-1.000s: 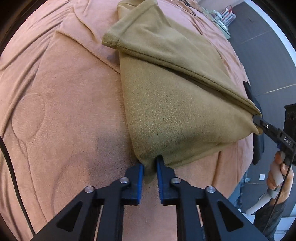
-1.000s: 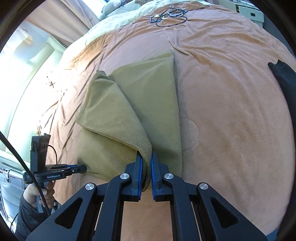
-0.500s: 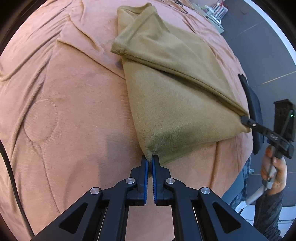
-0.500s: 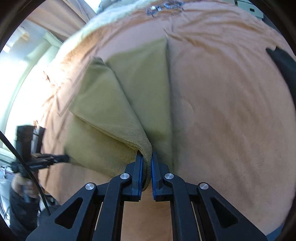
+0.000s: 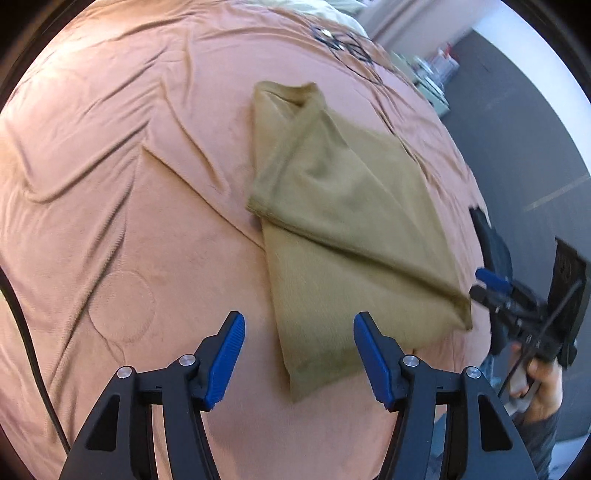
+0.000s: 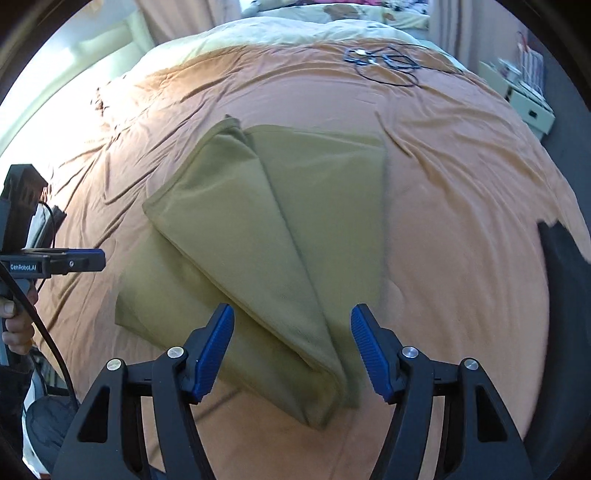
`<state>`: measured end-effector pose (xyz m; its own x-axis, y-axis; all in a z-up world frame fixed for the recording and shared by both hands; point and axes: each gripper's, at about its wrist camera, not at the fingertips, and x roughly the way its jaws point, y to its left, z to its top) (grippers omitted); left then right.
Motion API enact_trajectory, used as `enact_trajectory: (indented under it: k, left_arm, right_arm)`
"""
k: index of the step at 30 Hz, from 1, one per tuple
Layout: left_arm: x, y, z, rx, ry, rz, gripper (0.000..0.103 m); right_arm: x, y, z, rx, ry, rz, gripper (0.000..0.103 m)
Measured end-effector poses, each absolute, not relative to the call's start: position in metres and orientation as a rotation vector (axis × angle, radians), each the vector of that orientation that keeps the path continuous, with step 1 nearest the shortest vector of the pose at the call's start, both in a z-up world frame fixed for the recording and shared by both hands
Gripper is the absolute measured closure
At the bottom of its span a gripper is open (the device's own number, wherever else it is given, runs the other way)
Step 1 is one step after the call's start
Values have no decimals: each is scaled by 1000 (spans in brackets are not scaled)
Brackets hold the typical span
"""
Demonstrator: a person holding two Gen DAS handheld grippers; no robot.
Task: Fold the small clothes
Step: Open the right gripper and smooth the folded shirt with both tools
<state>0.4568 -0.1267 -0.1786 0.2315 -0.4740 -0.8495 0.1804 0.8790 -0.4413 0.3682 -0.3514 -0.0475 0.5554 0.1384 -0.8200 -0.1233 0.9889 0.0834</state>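
A: Lying flat on bedspread (image 6: 461,206), item one: olive garment (image 6: 258,236), folded over on itself, one flap crossing the lower layer on the slant.

B: Position against left gripper (image 5: 299,360)?

A: Just ahead and slightly right of centre; near corner pointing back between the blue pads (image 5: 226,358), touching neither. Jaws opening, nothing clamped.

B: And right gripper (image 6: 291,349)?

A: Same report. Jaws opening, folded corner lying below and between the pads (image 6: 213,350), no contact seen (cloth released, by the look of it).

B: Long axis?

A: Running away from both cameras toward the far end of the bed; near short edge spanning from one gripper to the other, each sitting close to its own corner. Neither hand clearly nearer.

B: Bearing on the next move?

A: Probably a second fold taken across that long axis, near edge carried away to the far edge; otherwise smoothing of the slanted flap first. A judgement only.

B: Surface?

A: Soft rust-coloured quilted cover, creased, with stitched circles. Likely to drag under any pull.

B: Room?

A: Black cables (image 6: 384,62) near the far end, pale bedding (image 6: 295,22) beyond, dark cloth (image 6: 561,258) at the right edge, grey floor (image 5: 517,110), white storage unit (image 6: 532,107).
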Motion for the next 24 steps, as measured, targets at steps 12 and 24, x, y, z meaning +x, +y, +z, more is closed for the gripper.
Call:
enact_trajectory:
  k: [12,24]
  left_arm:
    - [476,-120,-211,-426,1262,-400,58]
    - [478,-116,-230,-509,1275,-383,82]
  right_arm:
    - [438,-286,-75,-182,1042,185,39]
    - [484,-236,-106,-386,1041,207,37]
